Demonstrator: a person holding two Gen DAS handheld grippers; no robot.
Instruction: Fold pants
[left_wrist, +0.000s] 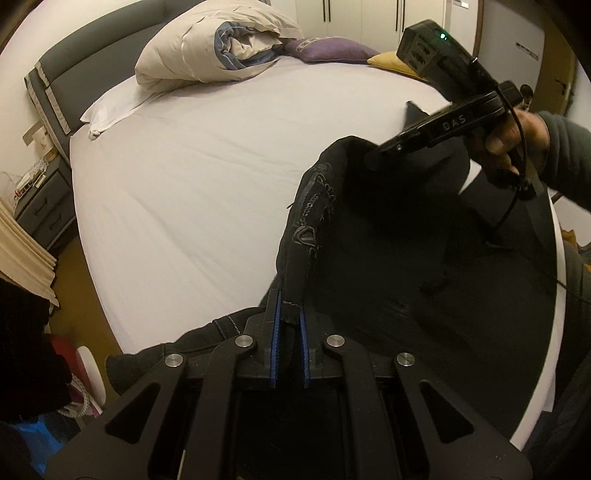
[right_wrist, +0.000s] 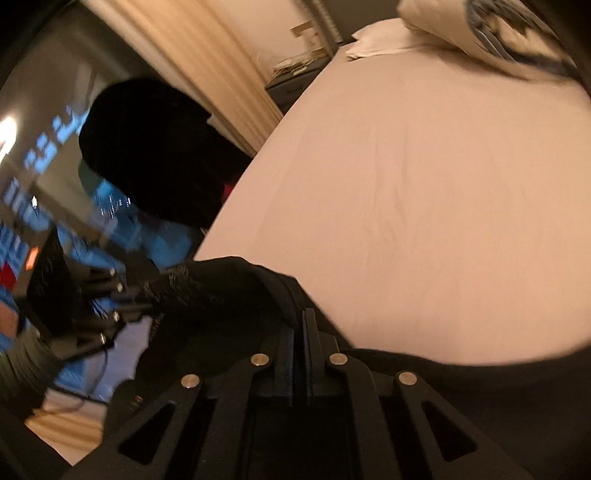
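Gripping tight on both sides: the left gripper (left_wrist: 290, 314) has its blue-padded jaws pinching a bunched edge of the black pants (left_wrist: 388, 258), and in the left wrist view the right gripper (left_wrist: 373, 157) bites another part of the same cloth higher up, so the pants hang stretched between the two over the near corner of the bed (left_wrist: 203, 177). From the right wrist view the right gripper (right_wrist: 300, 325) shows its jaws pressed together on dark fabric, though the picture is blurred. Plenty of room ahead: the pale sheet runs broad and bare across the middle of the mattress, with its left edge curving down to the floor and its near right edge just under the hanging cloth. Writing now: the letters "DAS" read on the arm of the right gripper, and a green light glows on the black box mounted above it; stitched patterning runs along the pants, not readable. At the far end a rolled cream duvet (left_wrist: 218, 44) sits against the grey headboard (left_wrist: 92, 62), with a white pillow (left_wrist: 110, 107) beside it, a purple cushion (left_wrist: 328, 50) and a yellow one (left_wrist: 391, 61) to the right. A grey nightstand (left_wrist: 44, 206) stands at the left side, beige curtains (right_wrist: 207, 66) past it, wardrobe doors behind the bed.
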